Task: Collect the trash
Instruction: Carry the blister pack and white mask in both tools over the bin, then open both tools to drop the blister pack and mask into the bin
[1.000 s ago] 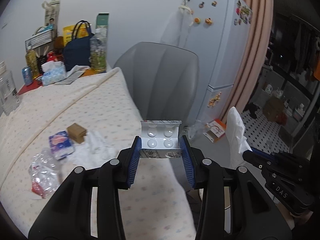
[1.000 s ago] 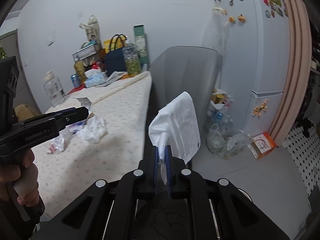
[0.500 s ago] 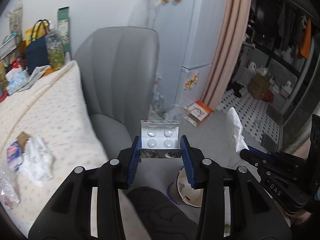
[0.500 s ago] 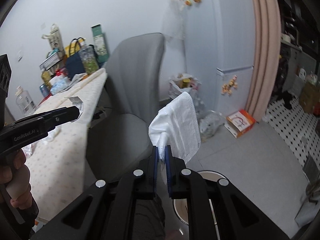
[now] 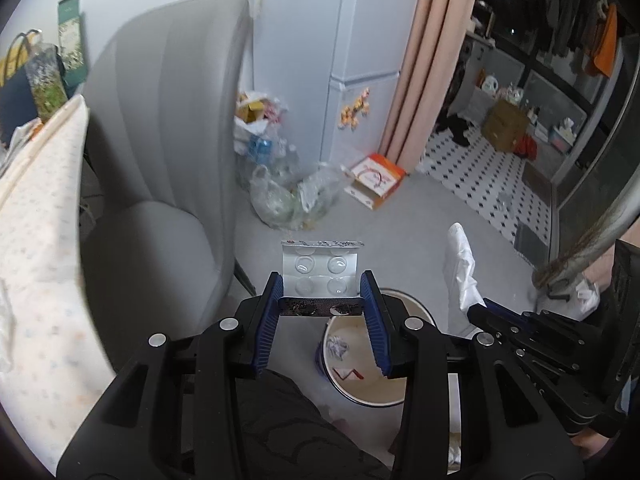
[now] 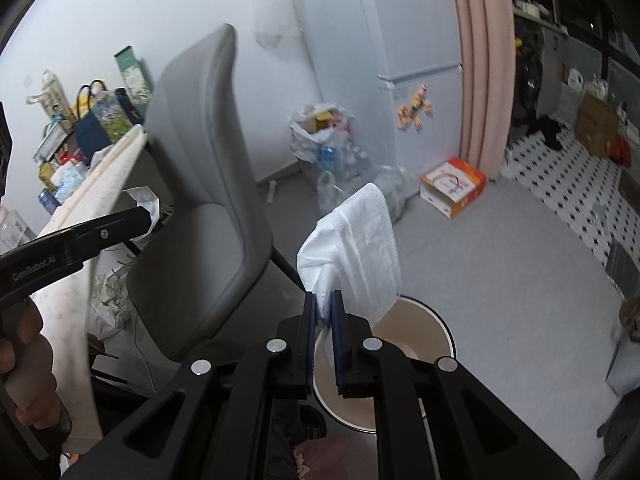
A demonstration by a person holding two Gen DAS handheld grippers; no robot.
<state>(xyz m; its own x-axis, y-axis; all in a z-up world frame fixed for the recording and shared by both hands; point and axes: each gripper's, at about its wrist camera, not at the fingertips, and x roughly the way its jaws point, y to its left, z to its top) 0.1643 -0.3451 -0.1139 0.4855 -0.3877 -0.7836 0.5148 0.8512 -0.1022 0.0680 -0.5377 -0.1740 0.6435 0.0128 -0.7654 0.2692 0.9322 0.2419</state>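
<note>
— Grey floor point(image 5: 420, 236) fills the view now, where the table point(image 5: 36, 216) did a second ago?
— Yes; a white bin point(image 5: 372, 360) has appeared below. Left tool point(image 5: 322, 300) clamps the blister pack point(image 5: 320, 270), right tool point(image 6: 325, 304) pinches the white mask point(image 6: 360, 236).

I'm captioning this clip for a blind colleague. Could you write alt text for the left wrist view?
The left gripper clamps an empty clear-and-silver pill blister pack above a round cream waste bin on the grey floor, some trash already inside. At right, the right gripper holds a white face mask; a grey upholstered chair stands at left.
</note>
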